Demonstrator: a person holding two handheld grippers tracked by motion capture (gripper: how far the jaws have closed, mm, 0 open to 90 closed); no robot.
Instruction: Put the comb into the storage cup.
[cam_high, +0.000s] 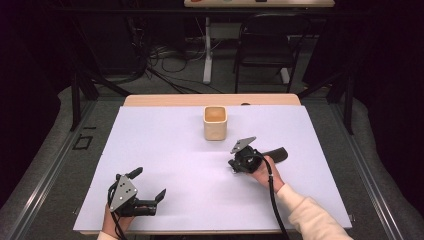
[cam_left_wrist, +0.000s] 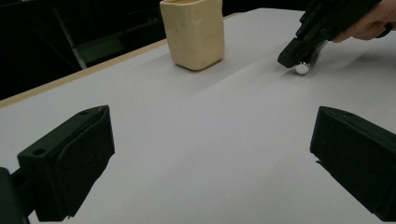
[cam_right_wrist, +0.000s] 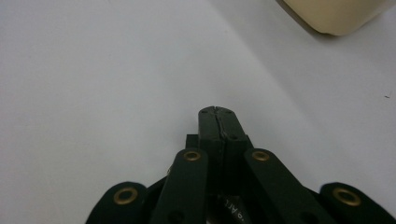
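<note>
At the near edge of the table, the left gripper (cam_high: 148, 186) rests low in the person's left hand (cam_high: 113, 222), its two blocky matte-black jaws spread wide apart with nothing between them; a grey three-cornered plate sits on its top. In the left gripper view the jaws frame a broad bare stretch of the white sheet (cam_high: 165, 165), a smooth, flat, rectangular cover with faint creases, which spans nearly the whole tabletop.

Farther in and to the right, the right gripper (cam_high: 234, 165) is held by the right hand (cam_high: 265, 172), a cream sleeve (cam_high: 310, 215) behind it. Its jaws are pressed together, tip to tip, as the right gripper view shows, and no thing is seen pinched in the seam. In the left gripper view a small shiny, rounded metal piece (cam_left_wrist: 302, 68) lies at its tips, touching the sheet; it may be part of the gripper, which the view leaves unclear.

Beyond it, near the far middle of the sheet, stands one cream cup (cam_high: 215, 123), upright, squarish with rounded corners, matte and open-topped. It stands well apart from the left gripper and near the right one, with open sheet on all sides. A strip of pale wooden table edge (cam_high: 165, 100) runs behind it.
</note>
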